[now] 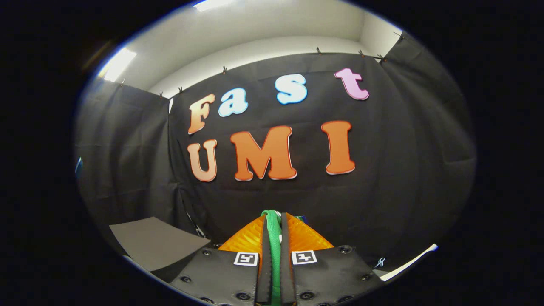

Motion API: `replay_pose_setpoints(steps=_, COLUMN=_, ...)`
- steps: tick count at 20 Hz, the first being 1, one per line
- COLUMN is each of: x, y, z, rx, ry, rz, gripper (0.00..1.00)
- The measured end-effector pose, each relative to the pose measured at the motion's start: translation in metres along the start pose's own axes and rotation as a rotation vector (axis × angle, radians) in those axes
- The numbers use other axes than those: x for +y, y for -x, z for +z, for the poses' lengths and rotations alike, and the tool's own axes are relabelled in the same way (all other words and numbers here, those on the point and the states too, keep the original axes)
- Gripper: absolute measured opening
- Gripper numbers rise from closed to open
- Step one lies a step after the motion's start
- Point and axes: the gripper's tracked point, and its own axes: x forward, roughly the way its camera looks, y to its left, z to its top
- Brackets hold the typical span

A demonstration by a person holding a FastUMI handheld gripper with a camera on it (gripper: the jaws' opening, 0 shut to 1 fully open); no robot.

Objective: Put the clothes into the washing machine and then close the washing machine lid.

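Note:
My gripper (275, 221) is shut on a green piece of clothing (274, 242), a thin fold of fabric squeezed between the two fingers and running their whole length. The gripper is raised and faces the black cloth wall (382, 178) of the booth. A bit of white and blue shows just past the fingertips; I cannot tell what it is.
A grey flat surface (153, 244) lies low to the left of the fingers. A white edge (408, 263) shows low to the right. The cloth wall closes the space ahead and on both sides. Ceiling lights (117, 63) shine above.

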Motion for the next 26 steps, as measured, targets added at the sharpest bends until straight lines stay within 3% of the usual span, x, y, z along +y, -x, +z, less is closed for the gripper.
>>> replay_pose_setpoints(steps=7, x=0.007, y=-0.008, z=-0.127, rx=0.216, ry=0.056, rz=-0.023, gripper=0.15)
replay_pose_setpoints(steps=13, x=-0.004, y=-0.013, z=-0.235, rx=0.436, ry=0.031, rz=-0.071, gripper=0.15)
replay_pose_setpoints(steps=18, x=-0.006, y=-0.015, z=-0.293, rx=0.558, ry=0.014, rz=-0.079, gripper=0.16)
replay_pose_setpoints(steps=26, x=-0.023, y=-0.015, z=-0.369, rx=0.765, ry=-0.039, rz=-0.157, gripper=0.16)
